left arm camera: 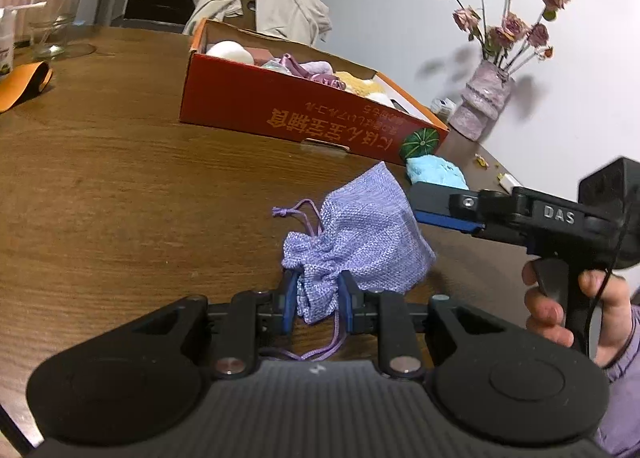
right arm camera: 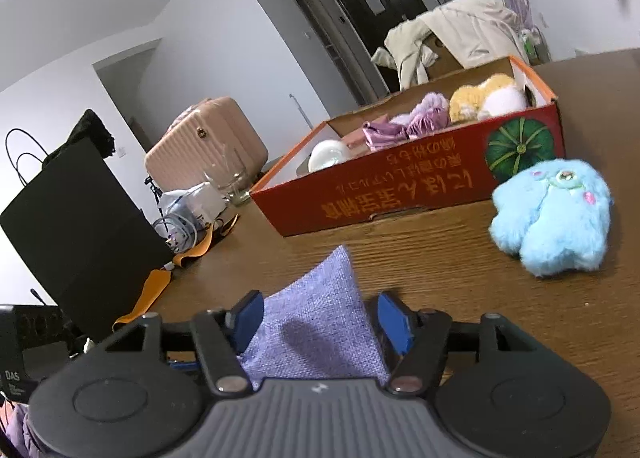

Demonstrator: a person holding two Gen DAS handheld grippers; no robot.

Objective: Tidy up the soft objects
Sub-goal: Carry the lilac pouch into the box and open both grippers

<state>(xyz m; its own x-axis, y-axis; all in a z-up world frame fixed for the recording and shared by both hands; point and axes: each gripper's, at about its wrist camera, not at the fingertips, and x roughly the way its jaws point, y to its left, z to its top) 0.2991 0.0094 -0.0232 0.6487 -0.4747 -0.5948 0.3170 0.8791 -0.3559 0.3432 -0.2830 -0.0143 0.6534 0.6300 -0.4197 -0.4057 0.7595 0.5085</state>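
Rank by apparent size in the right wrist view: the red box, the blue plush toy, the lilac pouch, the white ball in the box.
1. red box
2. lilac pouch and blue plush toy: alike; the pouch sits nearer the camera, so unsure
3. white ball

On the surface (left arm camera: 100, 178) before me, the drawstring pouch (left arm camera: 360, 234) sits between my two claws: its gathered neck is in my left claw (left arm camera: 318, 298), its far corner between the parted fingers of my right claw (right arm camera: 320, 322), which reaches in from the right. Beyond the pouch lies the cardboard box (left arm camera: 280, 110), with plush toys inside it. Just beside the box's right-hand corner rests a fluffy toy (right arm camera: 552, 218) on the surface. Behind that corner, by the wall, stands a vase of flowers (left arm camera: 484, 98). Far left on the surface stands a glass (left arm camera: 52, 22); a draped chair (left arm camera: 260, 2) sits behind the box.
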